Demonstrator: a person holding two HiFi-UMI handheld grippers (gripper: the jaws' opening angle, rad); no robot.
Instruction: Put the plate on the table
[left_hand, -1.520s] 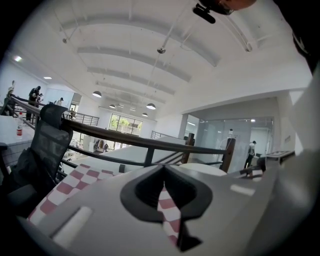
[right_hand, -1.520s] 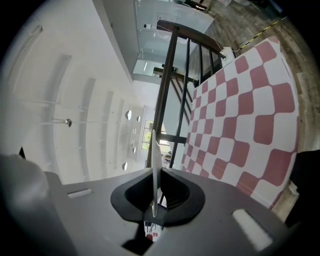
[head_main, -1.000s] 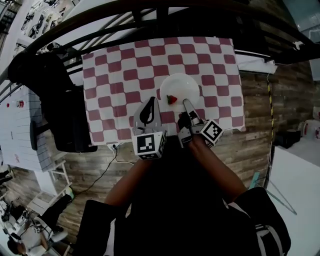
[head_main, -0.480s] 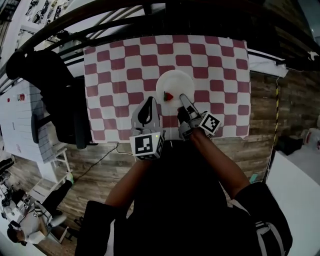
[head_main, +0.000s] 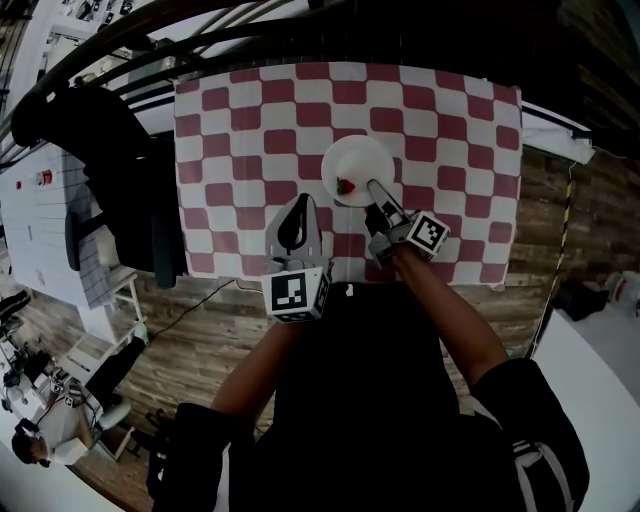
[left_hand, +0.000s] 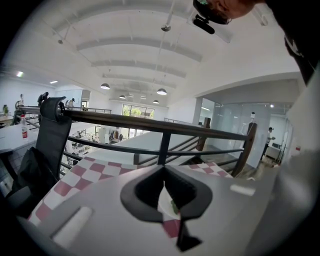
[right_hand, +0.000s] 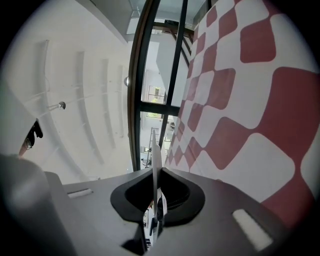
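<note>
Placing step: right tool (head_main: 377, 192) clamped narrow on the near rim of the plate (head_main: 362, 158), held over the middle of the checked tabletop (head_main: 240, 120), small red fruit (head_main: 346, 186) on it. Can't tell if the plate has touched down. Left tool (head_main: 300, 203) closed, empty, near-left of plate. Next, I'd judge: seat it flat, open right tool, back off without dragging the rim

black railing (left_hand: 164, 147) | black chair (head_main: 120, 200) | wooden floor (head_main: 200, 340) | red strawberry (head_main: 346, 186)
</note>
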